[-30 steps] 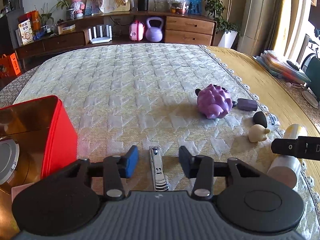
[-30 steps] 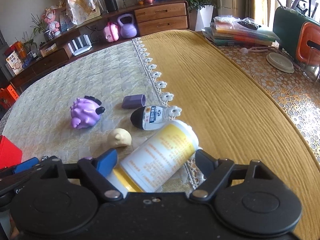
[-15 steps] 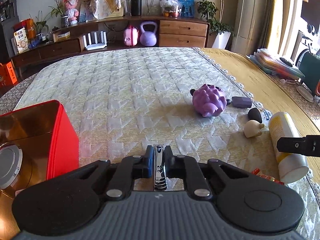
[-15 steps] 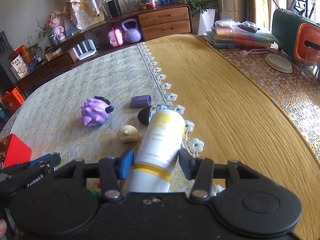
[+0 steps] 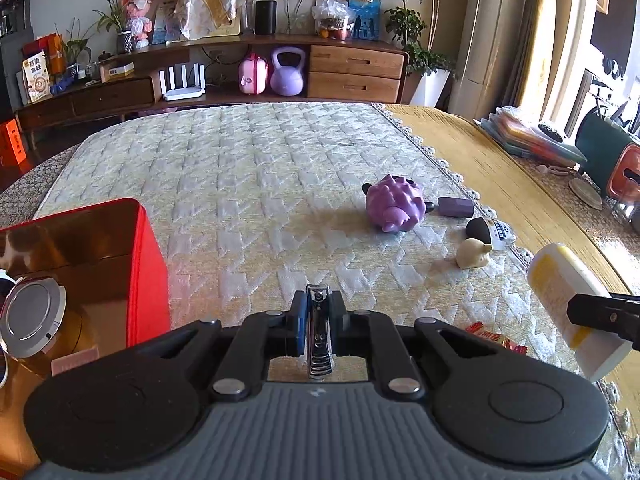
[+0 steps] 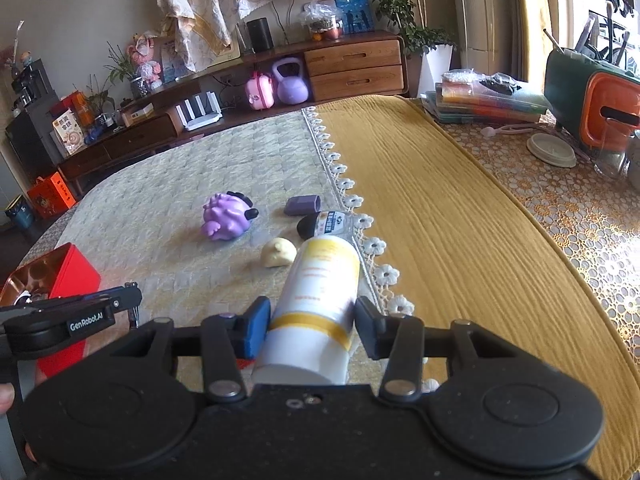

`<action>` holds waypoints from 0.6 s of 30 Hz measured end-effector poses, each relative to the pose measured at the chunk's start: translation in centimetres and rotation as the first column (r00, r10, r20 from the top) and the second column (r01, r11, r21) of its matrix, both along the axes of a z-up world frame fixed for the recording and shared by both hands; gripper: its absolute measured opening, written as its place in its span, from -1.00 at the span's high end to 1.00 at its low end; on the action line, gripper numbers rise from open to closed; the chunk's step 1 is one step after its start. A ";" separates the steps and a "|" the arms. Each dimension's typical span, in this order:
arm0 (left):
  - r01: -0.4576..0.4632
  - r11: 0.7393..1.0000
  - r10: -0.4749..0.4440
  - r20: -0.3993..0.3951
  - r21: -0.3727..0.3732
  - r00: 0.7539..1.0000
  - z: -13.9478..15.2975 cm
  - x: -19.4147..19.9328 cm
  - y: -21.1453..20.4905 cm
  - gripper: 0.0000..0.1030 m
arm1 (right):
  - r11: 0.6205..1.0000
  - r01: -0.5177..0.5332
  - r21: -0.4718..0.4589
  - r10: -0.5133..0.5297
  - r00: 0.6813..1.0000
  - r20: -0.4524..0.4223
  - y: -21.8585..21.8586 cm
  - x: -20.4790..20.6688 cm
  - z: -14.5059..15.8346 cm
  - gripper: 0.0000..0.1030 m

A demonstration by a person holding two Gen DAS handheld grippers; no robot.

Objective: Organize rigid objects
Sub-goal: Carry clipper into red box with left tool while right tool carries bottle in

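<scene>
Left wrist view: the left gripper (image 5: 319, 322) has its jaws pressed together on a nail clipper (image 5: 319, 334), which stands on edge between the blue pads, its tip toward the bench (image 5: 256, 184). The red box (image 5: 138, 264), the likely place for the things, sits just left of this gripper, open, with a round silver tin (image 5: 32, 316) inside. Right of the box, well apart, lie a purple toy (image 5: 396, 208), a small purple block (image 5: 456, 207), a dark-capped bottle (image 5: 490, 230) and a cream figurine (image 5: 474, 253). A red wrapper (image 5: 494, 336) lies close to the gripper, on the side away from the box.

The clipper is thin, smooth metal held on its narrow sides; I judge that it could twist or slip out on the way over the box wall.

Right wrist view: the right gripper (image 6: 310, 326) has its jaws closing on a white and yellow bottle (image 6: 320, 300), pads against its sides, the bottle pointing away from the red box (image 6: 64, 276). Held near its base, the long round body could pivot or slide free if swung quickly.

Only this view shows the pads on the bottle, and a fingertip (image 6: 6, 398) at the edge. Only the left view shows the box's contents and the clipper's grip.
</scene>
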State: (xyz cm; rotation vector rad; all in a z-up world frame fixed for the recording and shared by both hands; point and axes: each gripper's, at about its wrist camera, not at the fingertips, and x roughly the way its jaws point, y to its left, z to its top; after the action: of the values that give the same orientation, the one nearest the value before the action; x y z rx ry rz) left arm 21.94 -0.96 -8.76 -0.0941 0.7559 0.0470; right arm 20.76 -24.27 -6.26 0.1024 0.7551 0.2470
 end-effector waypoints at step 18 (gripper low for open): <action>0.008 0.997 -0.004 0.053 -0.075 0.999 3.7 -5.3 1.9 0.81 | 0.997 -0.082 -0.012 0.083 0.994 0.074 0.9 -5.6 2.9 0.11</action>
State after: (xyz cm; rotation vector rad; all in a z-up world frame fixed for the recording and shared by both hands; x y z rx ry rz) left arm 16.66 0.92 -5.09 -0.1641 0.7051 0.0099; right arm 15.13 -23.34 -3.35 0.0536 0.6867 0.3242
